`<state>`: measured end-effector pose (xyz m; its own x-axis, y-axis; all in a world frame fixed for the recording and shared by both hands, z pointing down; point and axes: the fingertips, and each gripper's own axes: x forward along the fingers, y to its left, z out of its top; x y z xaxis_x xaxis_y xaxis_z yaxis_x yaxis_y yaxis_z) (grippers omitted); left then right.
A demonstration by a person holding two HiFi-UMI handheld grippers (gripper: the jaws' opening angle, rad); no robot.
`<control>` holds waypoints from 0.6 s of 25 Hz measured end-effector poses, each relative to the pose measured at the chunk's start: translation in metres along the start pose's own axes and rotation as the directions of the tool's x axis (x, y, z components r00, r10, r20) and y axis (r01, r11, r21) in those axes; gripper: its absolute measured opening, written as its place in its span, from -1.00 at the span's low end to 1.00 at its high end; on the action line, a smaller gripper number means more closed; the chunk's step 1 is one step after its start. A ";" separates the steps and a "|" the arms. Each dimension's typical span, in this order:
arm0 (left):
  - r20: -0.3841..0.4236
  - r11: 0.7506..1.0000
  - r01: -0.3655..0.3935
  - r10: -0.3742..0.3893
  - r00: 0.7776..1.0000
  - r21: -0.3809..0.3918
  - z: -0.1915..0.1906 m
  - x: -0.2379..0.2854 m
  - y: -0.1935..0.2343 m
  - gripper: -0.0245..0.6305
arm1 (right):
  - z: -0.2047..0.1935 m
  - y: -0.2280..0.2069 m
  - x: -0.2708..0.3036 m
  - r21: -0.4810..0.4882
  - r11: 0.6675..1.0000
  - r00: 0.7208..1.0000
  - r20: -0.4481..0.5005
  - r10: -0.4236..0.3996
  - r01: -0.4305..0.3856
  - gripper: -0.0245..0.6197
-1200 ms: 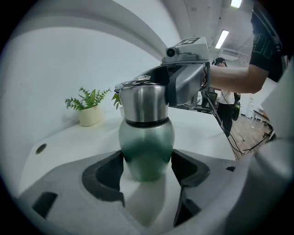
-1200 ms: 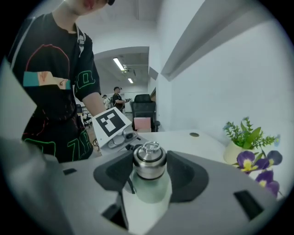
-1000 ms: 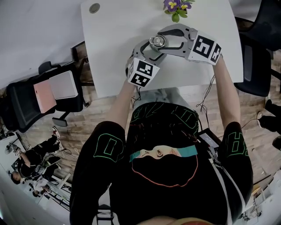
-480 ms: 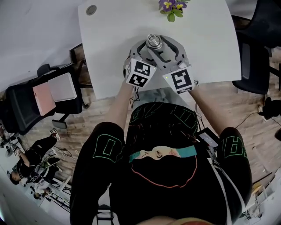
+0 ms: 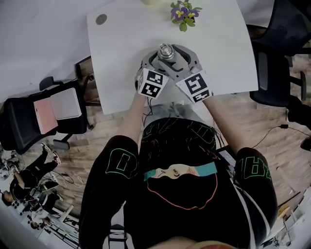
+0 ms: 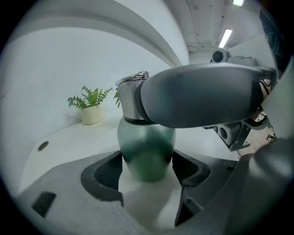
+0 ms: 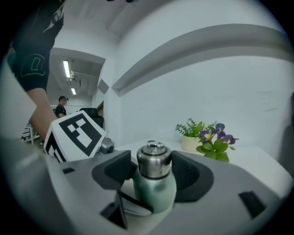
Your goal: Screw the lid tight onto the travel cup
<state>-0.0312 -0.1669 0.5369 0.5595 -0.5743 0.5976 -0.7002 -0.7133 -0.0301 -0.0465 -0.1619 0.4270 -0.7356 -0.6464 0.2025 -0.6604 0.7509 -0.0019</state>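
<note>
The green travel cup (image 6: 146, 151) with its steel lid (image 7: 154, 160) stands upright on the white table (image 5: 121, 48). My left gripper (image 6: 147, 167) is shut on the cup's green body, one pad on each side. My right gripper (image 7: 154, 169) reaches in from the near side, its jaws to either side of the lid. They have just been opening, and a narrow gap shows beside the lid. In the head view the lid (image 5: 166, 50) sits between both grippers, whose marker cubes lie side by side near the table's front edge.
A pot of purple flowers (image 5: 182, 9) stands at the table's far edge, with a small green plant (image 6: 92, 112) beside it. A cable grommet (image 5: 101, 19) is at the far left corner. Office chairs stand to the left (image 5: 53, 109) and right (image 5: 277, 63).
My right gripper has swung from the cup's right side round to its near side, ending beside the left gripper's cube. The left gripper and the cup have stayed put.
</note>
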 end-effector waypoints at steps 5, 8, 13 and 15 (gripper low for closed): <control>-0.011 0.999 -0.022 0.022 1.000 0.033 0.010 -0.002 -0.002 0.15 | 0.017 -0.006 -0.008 -0.120 0.993 0.999 -0.038 0.021 -0.025 -0.10; 0.014 0.996 -0.061 0.060 0.998 0.072 0.019 -0.017 0.002 0.15 | 0.030 -0.009 -0.010 -0.116 0.993 0.999 -0.022 0.026 -0.028 -0.16; 0.135 0.992 -0.120 0.115 0.984 0.028 0.051 -0.058 0.012 0.07 | 0.065 -0.013 -0.014 -0.073 0.995 0.995 0.055 0.078 -0.074 -0.31; 0.198 0.987 -0.163 0.158 0.967 0.006 0.071 -0.083 0.019 0.04 | 0.079 -0.020 -0.018 -0.051 0.997 0.995 0.083 0.064 -0.060 -0.39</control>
<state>-0.0599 -0.1610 0.4300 0.5180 -0.7480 0.4149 -0.7794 -0.6126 -0.1314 -0.0322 -0.1756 0.3462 -0.7863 -0.6060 0.1204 -0.6066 0.7942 0.0356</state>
